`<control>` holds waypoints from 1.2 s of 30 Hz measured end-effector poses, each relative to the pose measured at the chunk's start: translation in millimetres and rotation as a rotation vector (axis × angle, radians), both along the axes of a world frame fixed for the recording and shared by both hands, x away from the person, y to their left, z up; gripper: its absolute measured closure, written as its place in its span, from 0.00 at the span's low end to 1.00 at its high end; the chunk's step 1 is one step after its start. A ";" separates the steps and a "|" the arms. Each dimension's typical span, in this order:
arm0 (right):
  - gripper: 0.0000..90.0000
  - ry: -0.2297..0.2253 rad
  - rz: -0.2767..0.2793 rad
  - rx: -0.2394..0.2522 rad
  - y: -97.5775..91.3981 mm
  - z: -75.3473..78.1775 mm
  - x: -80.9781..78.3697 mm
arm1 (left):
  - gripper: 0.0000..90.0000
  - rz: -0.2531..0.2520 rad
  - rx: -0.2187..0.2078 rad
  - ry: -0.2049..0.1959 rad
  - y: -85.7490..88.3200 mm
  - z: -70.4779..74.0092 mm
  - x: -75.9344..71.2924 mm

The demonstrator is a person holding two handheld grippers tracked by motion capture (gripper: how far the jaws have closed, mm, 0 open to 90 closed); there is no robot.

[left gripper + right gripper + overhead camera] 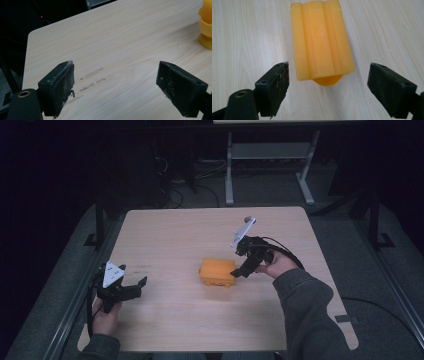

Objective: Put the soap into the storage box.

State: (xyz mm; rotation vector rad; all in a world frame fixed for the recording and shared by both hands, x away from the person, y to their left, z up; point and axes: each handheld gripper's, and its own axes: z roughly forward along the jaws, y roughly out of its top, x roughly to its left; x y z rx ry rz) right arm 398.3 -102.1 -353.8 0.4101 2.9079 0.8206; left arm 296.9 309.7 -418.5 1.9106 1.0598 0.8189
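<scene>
Orange plastic — moulded, smooth and faintly translucent — is what the block (322, 42) appears to be made of, with shallow ribs running along its top face and a rounded lip showing beneath its near end. It lies flat near the middle of the wooden table (190, 320), just ahead of the right gripper (239, 268), whose jaws are spread wide, wider than the block, and hold nothing. In the right gripper view the block is seen centred between the two jaws but a little beyond their tips, so no contact is made yet.

A stiff, light piece is to be expected; little give under pressure is likely, and the glossy surface may prove slippery against the worn pads. The best hold is judged to be across the two long side walls, low down, where the faces are flat and parallel — not on the ribbed top. Whether the piece is hollow cannot be made out from these angles.

The left gripper (136, 286) is held well apart at the table's left edge, jaws likewise wide open and empty.
</scene>
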 end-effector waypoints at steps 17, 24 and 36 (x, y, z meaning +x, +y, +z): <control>0.19 0.008 -0.040 0.000 -23.8 -2.9 -6.7 | 0.16 0.001 0.000 0.000 0.1 0.1 -0.1; 0.19 0.003 -0.043 -0.005 -28.8 -0.1 -10.9 | 0.16 0.000 0.001 -0.001 0.0 0.1 -0.2; 0.19 0.000 -0.056 -0.010 -41.7 2.0 -20.2 | 0.16 -0.001 0.003 0.000 0.0 -0.1 -0.1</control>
